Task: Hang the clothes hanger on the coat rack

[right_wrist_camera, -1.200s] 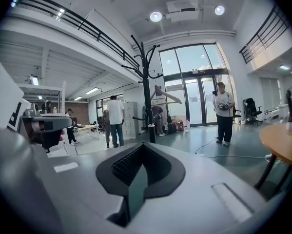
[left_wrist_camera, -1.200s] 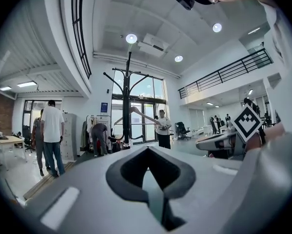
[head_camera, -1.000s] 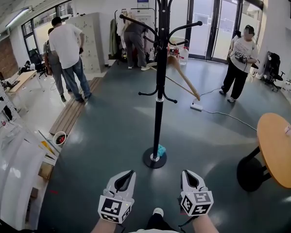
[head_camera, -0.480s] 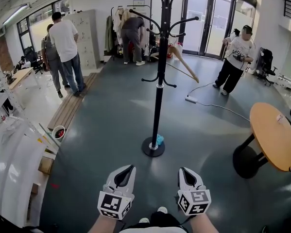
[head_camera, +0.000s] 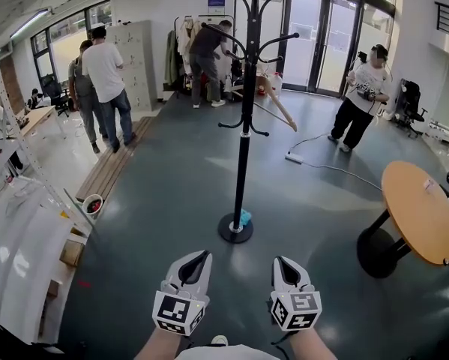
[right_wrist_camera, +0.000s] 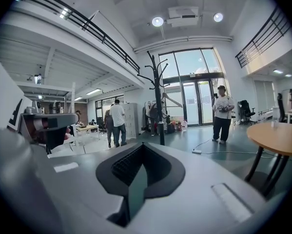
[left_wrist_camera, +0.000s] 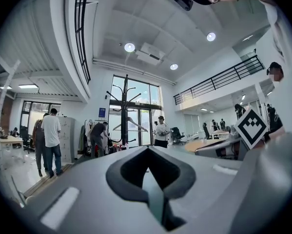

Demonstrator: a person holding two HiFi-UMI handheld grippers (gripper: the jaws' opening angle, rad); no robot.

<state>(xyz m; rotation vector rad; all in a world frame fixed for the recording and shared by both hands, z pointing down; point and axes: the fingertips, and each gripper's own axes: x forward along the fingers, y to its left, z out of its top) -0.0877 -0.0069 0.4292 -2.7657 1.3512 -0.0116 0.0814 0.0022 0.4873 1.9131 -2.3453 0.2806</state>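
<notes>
Hanging on the far black metal coat rack (head_camera: 243,148), the pale wooden clothes hanger (head_camera: 279,110) looks placed; near, left tongs (head_camera: 200,257) and right tongs (head_camera: 281,262) are closed, empty; only checking remains.

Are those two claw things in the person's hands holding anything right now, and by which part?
Nothing is held. The left gripper and right gripper are both closed and empty; the wooden hanger hangs on the coat rack.

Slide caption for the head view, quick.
Wooden hanger on the black coat rack; left gripper and right gripper, both shut and empty, facing it.
</notes>
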